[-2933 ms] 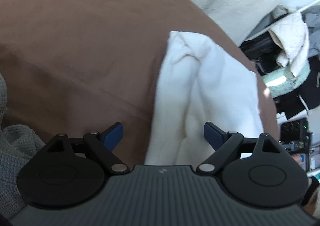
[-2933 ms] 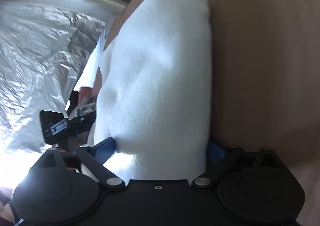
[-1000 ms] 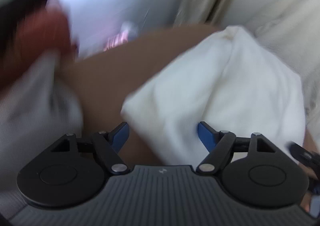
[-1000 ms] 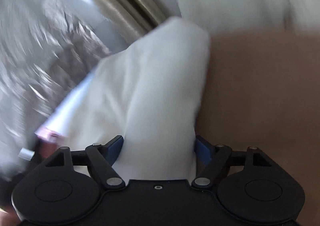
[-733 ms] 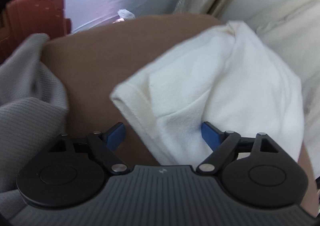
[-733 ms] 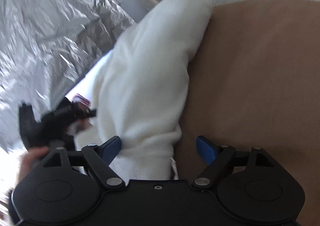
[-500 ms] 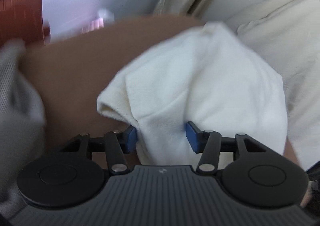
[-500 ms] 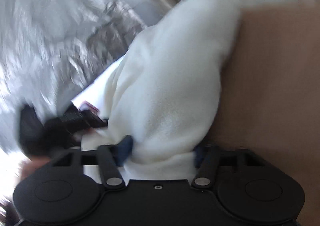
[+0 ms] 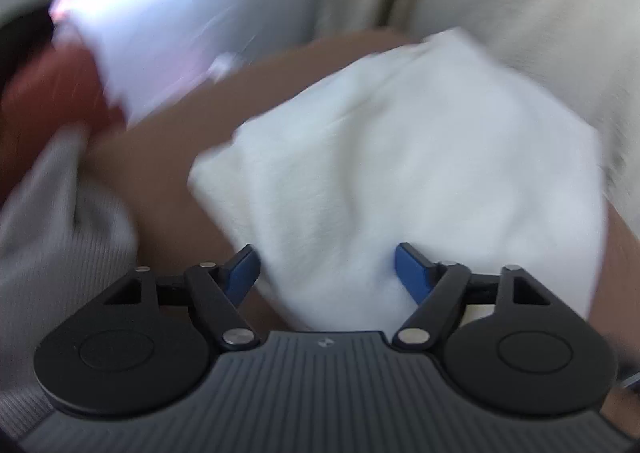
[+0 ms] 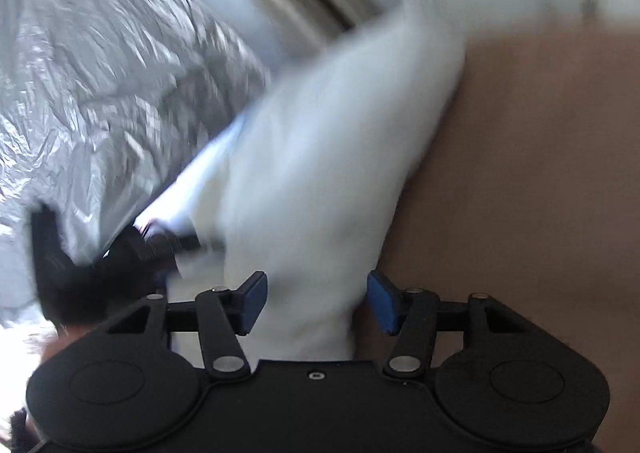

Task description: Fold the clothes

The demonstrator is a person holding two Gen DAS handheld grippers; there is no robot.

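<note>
White folded garment [image 9: 420,181] on brown bedspread [image 9: 168,157], both views blurred.
Left gripper [image 9: 327,269] and right gripper [image 10: 317,299] released, wider than before; grey garment [image 9: 52,237] lower left, left view only.

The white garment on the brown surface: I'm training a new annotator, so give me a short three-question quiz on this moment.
1. True or false: the white garment lies on a brown surface.
2. Are the left gripper jaws open or shut?
3. What lies left of the garment in the left wrist view: (a) grey knit cloth, (b) a shoe, (c) a book?

Key: 1 true; 2 open; 3 a.
</note>
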